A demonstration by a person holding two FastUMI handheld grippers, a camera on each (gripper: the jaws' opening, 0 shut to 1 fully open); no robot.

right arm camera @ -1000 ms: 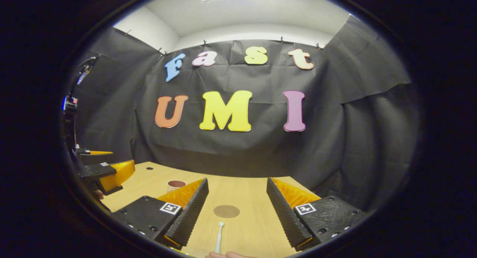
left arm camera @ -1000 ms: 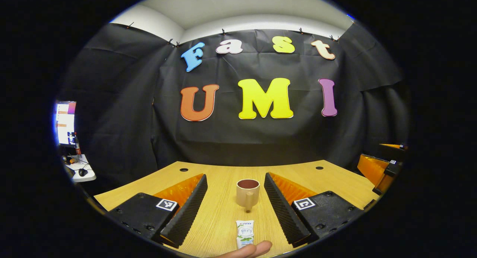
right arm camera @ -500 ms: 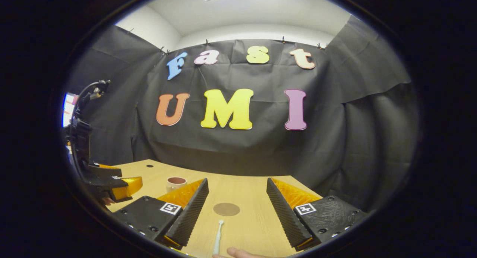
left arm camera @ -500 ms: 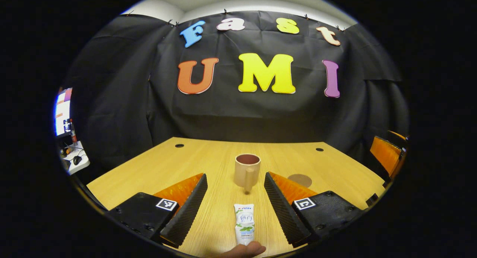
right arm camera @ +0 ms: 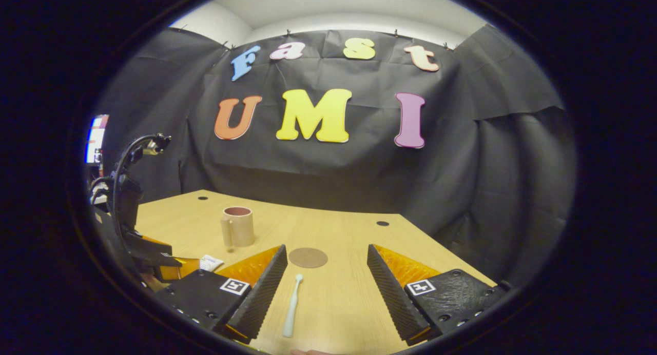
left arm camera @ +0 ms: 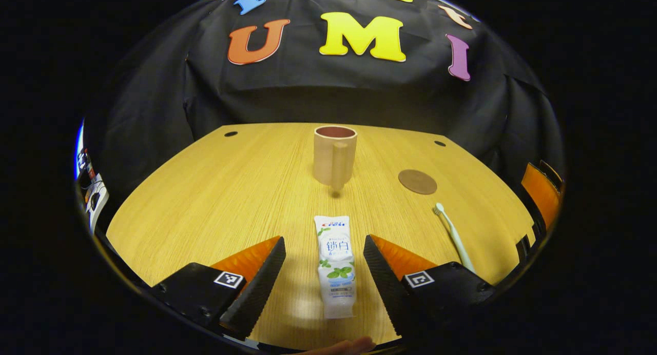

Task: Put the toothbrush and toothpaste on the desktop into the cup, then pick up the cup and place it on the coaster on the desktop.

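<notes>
- Jaws of the left gripper (left arm camera: pixel 324 273) are standing wide apart and gripping nothing, with the toothpaste (left arm camera: pixel 336 265) lying flat on the worktop (left arm camera: pixel 215 191) in the gap between them, touching neither side.
- Sitting upright beyond the tube, near the middle of the worktop, is the cup (left arm camera: pixel 334 154), its handle facing the left gripper view; nothing is sticking out above its rim.
- Lying to the right of the cup, apart from it, is the coaster (left arm camera: pixel 417 181), with nothing resting on it.
- Stretching along the worktop just on the near side of the coaster is the toothbrush (left arm camera: pixel 452 235), its head pointing toward the coaster.
- Jaws of the right gripper (right arm camera: pixel 327 298) are likewise spread wide and carrying nothing, with the toothbrush lying between them, nearer the left one.
- Judging by this layout, both items are waiting outside the cup and the cup is waiting off the coaster, so all parts of the task are left to do.
</notes>
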